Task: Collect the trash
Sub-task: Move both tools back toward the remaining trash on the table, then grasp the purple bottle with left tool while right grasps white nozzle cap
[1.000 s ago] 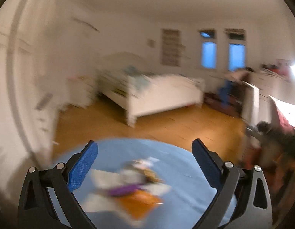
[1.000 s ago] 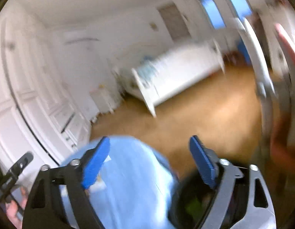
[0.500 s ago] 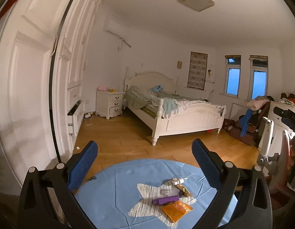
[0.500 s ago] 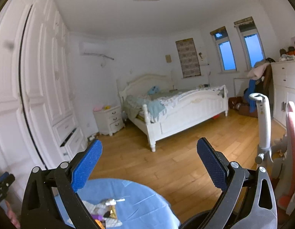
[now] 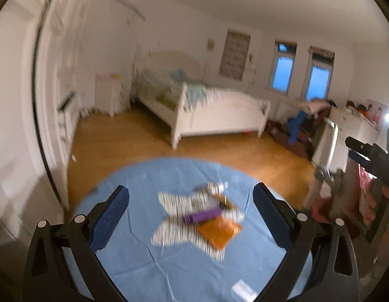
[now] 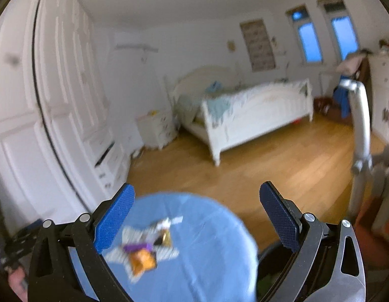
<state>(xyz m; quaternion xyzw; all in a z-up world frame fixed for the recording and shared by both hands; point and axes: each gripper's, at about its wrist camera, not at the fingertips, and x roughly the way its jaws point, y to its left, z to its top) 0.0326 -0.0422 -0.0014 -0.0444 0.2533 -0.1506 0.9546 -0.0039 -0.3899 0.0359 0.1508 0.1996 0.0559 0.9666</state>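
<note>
A small pile of trash lies on a round table with a blue cloth printed with a white star: an orange wrapper, a purple tube and a small white bottle. My left gripper is open and empty, held above the pile. My right gripper is open and empty, above the table's right side, with the orange wrapper and purple tube at lower left. A dark bin with something green inside sits below the table's right edge. Both views are blurred.
A white bed stands across the wooden floor. White wardrobe doors line the left. A nightstand is beside the bed. A white upright appliance and a dresser stand at the right. A white slip lies near the table's front.
Both grippers have tipped downward toward the table, so the trash pile sits higher and larger between the fingers. The jaws have stayed open.
</note>
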